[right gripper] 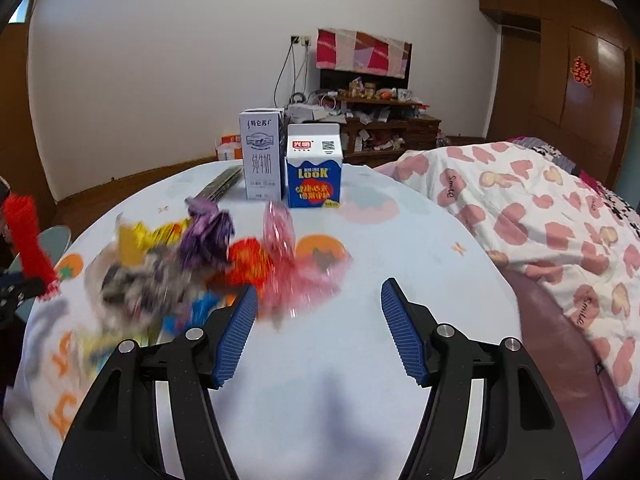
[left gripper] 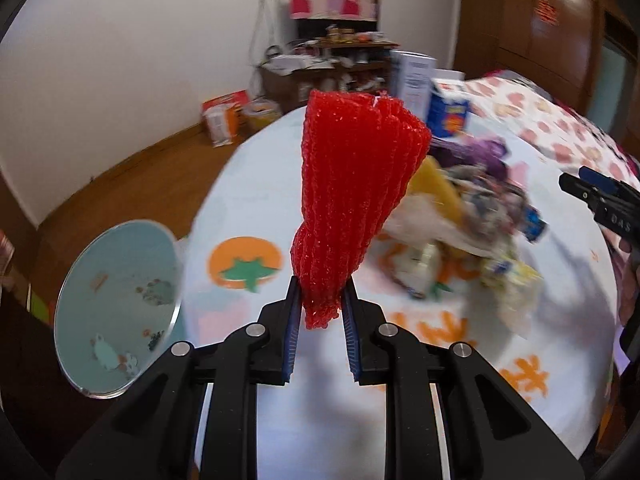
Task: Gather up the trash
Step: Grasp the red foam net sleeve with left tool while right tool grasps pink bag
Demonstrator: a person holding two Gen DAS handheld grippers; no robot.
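In the left wrist view, the left gripper (left gripper: 320,300) fills the lower middle of the frame, its blue pads clamped on the bottom end of a red foam net sleeve (left gripper: 354,196), which stands upright through the centre. Behind it, at centre right, a blurred pile of wrappers (left gripper: 452,216) lies on the round table (left gripper: 320,420), whose pale cloth carries orange fruit prints. A blue and white carton (left gripper: 450,110) stands at the table's far edge, upper right of centre. At lower left, beside the table edge, a pale blue bin (left gripper: 116,300) shows its open mouth. The right gripper (left gripper: 600,196) juts in at the right edge

In the right wrist view, the right gripper (right gripper: 316,308) takes the lower middle, jaws spread apart with nothing between them, above bare cloth. The wrapper pile (right gripper: 208,264) lies at centre left, just past the left pad. A white milk carton (right gripper: 261,154) and the blue carton (right gripper: 314,168) stand side by side at the table's far edge, upper centre. The red sleeve (right gripper: 28,236) shows at the left edge. A heart-patterned quilt (right gripper: 540,216) fills the right side
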